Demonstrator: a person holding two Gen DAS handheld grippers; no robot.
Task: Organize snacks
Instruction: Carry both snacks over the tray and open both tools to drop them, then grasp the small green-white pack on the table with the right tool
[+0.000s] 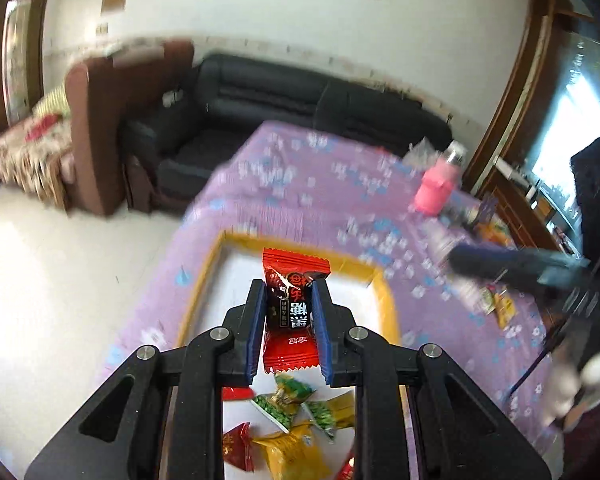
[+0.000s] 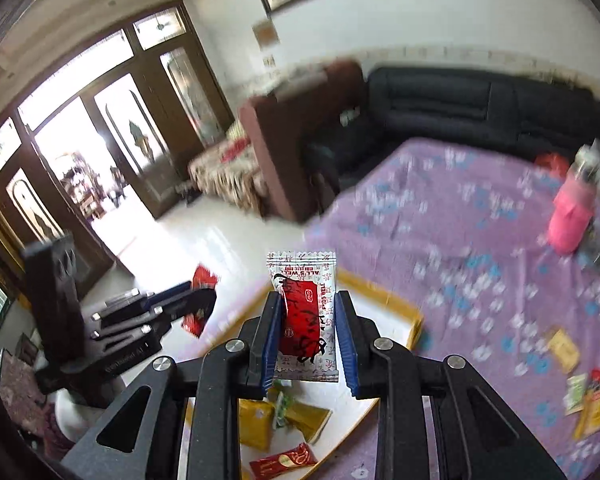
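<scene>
A worktop (image 1: 300, 200) under purple flowered cloth carries a yellow-rimmed tray (image 1: 388, 300) with loose snacks (image 1: 284, 404) in it. Above the tray, the left tool (image 1: 289, 304) is clamped on a red and black packet (image 1: 290, 300). The right tool (image 2: 306, 320) is clamped on a white and red packet (image 2: 306, 320). More packets (image 2: 592, 400) lie on the cloth well apart from the tray, and a pink bottle (image 1: 436, 188) stands at the far edge.

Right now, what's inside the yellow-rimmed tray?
The tray holds loose snack packets: green, yellow, red. Both tongs and their held packets cover part of the tray.
</scene>
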